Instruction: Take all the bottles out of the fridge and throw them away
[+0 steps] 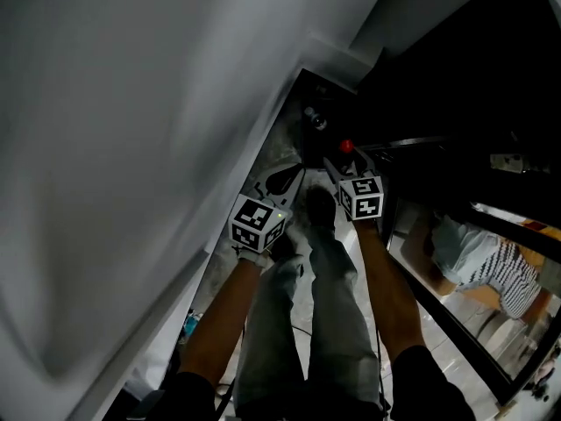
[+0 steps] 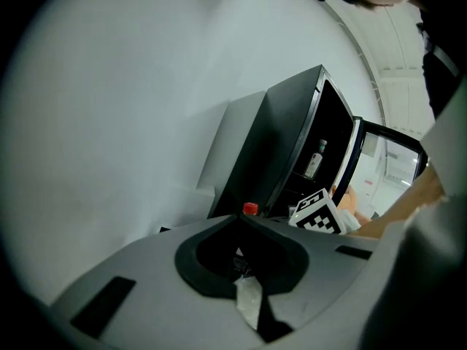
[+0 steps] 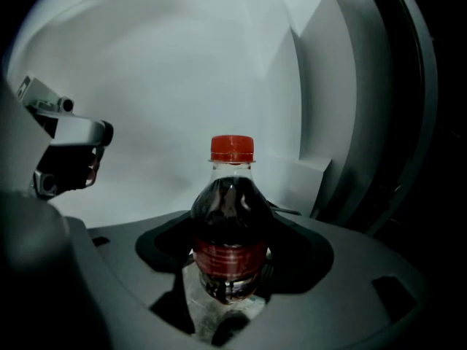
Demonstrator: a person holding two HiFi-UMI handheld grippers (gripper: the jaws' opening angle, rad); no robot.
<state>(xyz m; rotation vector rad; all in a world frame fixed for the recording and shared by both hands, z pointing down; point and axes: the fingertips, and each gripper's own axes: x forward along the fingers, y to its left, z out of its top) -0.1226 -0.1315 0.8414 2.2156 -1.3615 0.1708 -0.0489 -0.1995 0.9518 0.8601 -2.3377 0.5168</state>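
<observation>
**A:** What takes up the most room?

**B:** A plain white wall [image 1: 131,147], filling the left of the head view. Next to it stands the black fridge [image 2: 284,152], with its glass door [image 2: 387,159] swung open.

**A:** And the person?

**B:** They are standing in front of the fridge. Their grey trouser legs [image 1: 307,323] point towards it, and both forearms reach forward.

**A:** What is the left gripper [image 2: 239,219] doing?

**B:** Its jaws are clenched together tip to tip, and the hollow between them holds nothing. It is held out towards the fridge, just beside the other gripper.

**A:** And the right gripper [image 3: 230,232]?

**B:** Its jaws are grasping a cola bottle [image 3: 231,195] around the red label. The bottle is outside the fridge and upright between the jaws. The dark drink reaches up to the neck.

**A:** Is anything left inside?

**B:** Yes, one small clear bottle [image 2: 315,159] with a pale label. It stands on a fridge shelf close to the front edge, on the door side.

**A:** What is the smallest thing you can see?

**B:** The cola's red cap [image 3: 232,149], which shows in all three views.
</observation>
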